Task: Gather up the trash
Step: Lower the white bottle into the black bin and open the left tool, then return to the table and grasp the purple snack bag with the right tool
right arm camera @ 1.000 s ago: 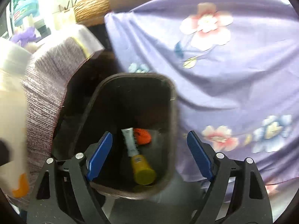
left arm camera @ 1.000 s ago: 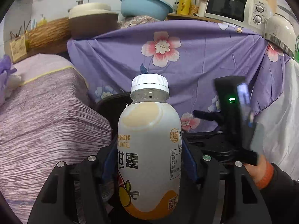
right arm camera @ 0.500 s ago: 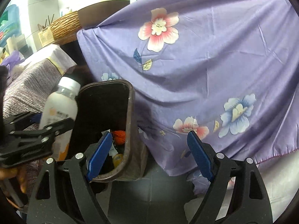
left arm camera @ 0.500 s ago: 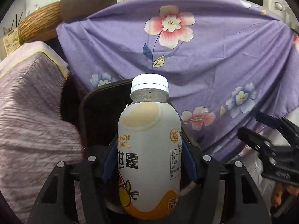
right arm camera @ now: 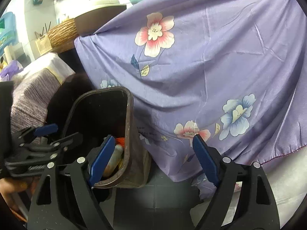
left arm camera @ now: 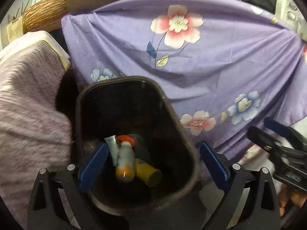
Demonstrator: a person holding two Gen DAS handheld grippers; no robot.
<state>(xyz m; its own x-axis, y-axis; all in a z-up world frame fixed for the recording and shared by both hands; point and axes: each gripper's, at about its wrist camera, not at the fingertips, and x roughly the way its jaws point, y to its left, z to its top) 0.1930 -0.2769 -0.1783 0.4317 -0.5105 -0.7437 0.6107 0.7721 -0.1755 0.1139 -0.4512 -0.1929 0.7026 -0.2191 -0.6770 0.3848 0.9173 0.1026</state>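
- Bin (left arm camera: 184, 134): dark, open-topped, centre to lower centre of the left wrist view; lower left of the right wrist view, where its rim stands against the hanging cloth.
- Contents, bottom of bin, lower centre of frame: pale drink bottle (left arm camera: 125, 163) with orange base, blurred; yellow cylinder (left arm camera: 148, 172) touching it on the right; grey-white tube (left arm camera: 112, 147) on its left; small orange object (left arm camera: 125, 139) just above.
- Left gripper (left arm camera: 153, 164): over the bin mouth, jaws opening, blue pads spread wide, nothing between them but the view down into the bin.
- Right gripper (right arm camera: 153, 158): beside the bin, fingers spread, holding nothing; left pad overlaps the bin rim in frame.
- Surroundings: purple flowered cloth (left arm camera: 211, 67) across upper and right frame; pinkish-grey striped cover (left arm camera: 28, 105) at left.
- Progress, judged: four items binned, bottle among them. No further trash shows outside the bin, so what remains cannot be told.
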